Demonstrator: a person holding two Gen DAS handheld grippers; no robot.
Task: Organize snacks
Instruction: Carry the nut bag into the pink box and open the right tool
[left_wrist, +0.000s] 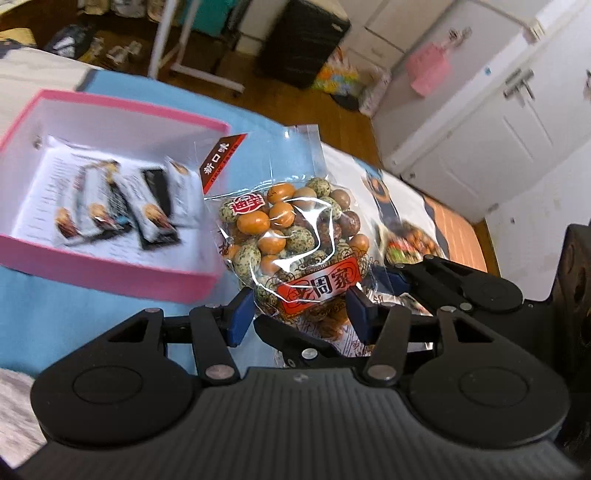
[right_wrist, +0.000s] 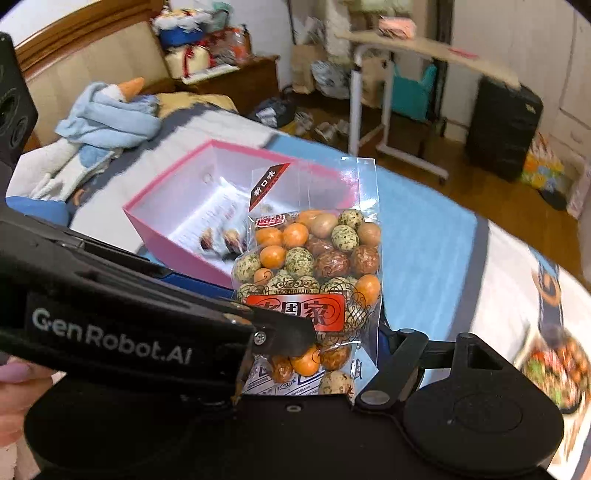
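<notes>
The bed (right_wrist: 207, 122) is carrying a blue cloth (left_wrist: 155, 107), and a pink box (left_wrist: 110, 273) is sitting on that cloth, open at the top. Several dark-and-white snack bars (left_wrist: 110, 206) are lying flat on a printed sheet inside the box.

The left gripper (left_wrist: 301, 314) is reaching in from the near edge of its own view, and its jaws are pressing both sides of the lower part of a clear bag of coated nuts (left_wrist: 291, 236). The bag is standing upright in the air above the blue cloth, just beside the box's near corner, with its red label facing the camera.

The right gripper (right_wrist: 347, 347) is meeting the same bag (right_wrist: 314, 258) from the other side. Its blue right finger (right_wrist: 386, 338) is lying against the bag's edge; its left finger is hidden behind the other gripper's body, so it cannot be told whether this one is gripping.

A fingertip (right_wrist: 16, 371) is showing at the left edge of the right wrist view.
</notes>
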